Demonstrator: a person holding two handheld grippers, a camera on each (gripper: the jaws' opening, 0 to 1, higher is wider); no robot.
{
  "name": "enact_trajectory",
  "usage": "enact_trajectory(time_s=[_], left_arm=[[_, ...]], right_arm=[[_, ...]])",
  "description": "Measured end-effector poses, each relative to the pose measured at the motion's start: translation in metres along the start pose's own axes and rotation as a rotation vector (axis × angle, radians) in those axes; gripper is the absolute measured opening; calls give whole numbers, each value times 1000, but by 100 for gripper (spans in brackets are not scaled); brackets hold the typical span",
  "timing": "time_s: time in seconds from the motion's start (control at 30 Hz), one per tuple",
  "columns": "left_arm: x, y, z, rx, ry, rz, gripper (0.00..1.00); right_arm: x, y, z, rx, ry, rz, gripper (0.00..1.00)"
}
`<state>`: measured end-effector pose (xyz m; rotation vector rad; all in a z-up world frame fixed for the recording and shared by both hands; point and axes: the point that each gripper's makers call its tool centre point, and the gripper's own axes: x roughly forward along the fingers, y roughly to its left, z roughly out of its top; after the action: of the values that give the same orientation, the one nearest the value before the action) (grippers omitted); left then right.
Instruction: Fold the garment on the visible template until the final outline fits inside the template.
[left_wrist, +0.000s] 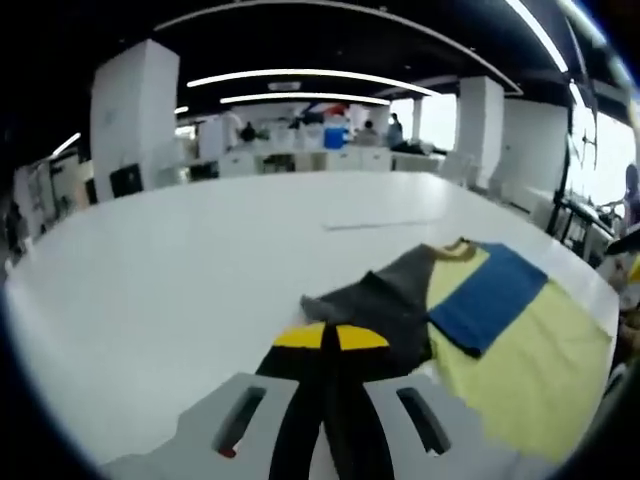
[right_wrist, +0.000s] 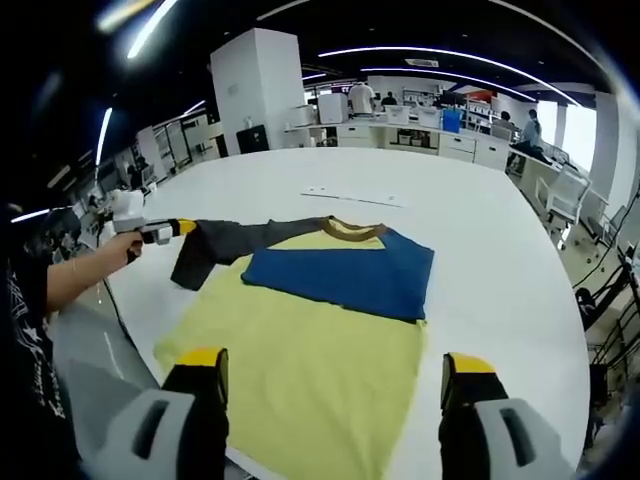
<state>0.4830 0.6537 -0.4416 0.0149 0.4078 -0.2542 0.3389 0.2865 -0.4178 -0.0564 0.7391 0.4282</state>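
A shirt with a yellow body (right_wrist: 310, 370), a blue panel (right_wrist: 345, 275) across its upper part and a brown collar (right_wrist: 352, 232) lies flat on the white table (right_wrist: 480, 230). Its dark grey sleeve (right_wrist: 225, 245) stretches out to the left. My left gripper (right_wrist: 168, 230), held by a person's hand, is shut on the sleeve's end. In the left gripper view its yellow-tipped jaws (left_wrist: 330, 337) are pressed together on the grey sleeve (left_wrist: 385, 295), with the blue panel (left_wrist: 490, 295) to the right. My right gripper (right_wrist: 335, 365) hangs open over the yellow hem, its jaws wide apart.
A thin pale strip (right_wrist: 352, 196) lies on the table beyond the collar. The person's arm (right_wrist: 75, 270) reaches in from the left, by the table's edge. White pillars (right_wrist: 262, 90), desks and people stand far behind. A chair (right_wrist: 560, 195) is at the right.
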Motion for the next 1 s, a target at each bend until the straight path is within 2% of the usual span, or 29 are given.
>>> enact_trajectory(time_s=[0.2,0.5,0.7,0.8,1.0], left_arm=[[13,-28,22,18,-36,-45,0],[37,-73,45,76,-71,-124,0],[49,-102,52,95,-78,-165,0],[55,-121,56,131,-86,-186,0],[63,-153,54,156,-78,-229,0]], right_arm=[[-3,-5,-4,12,3,-12,88],[-5,-9,-8,23,4,-19,88],[-6,-13,-12,32,6,-24,88],[-6,-14,-14,39,9,-23,88],[-6,-17,-17,47,14,-28,88]])
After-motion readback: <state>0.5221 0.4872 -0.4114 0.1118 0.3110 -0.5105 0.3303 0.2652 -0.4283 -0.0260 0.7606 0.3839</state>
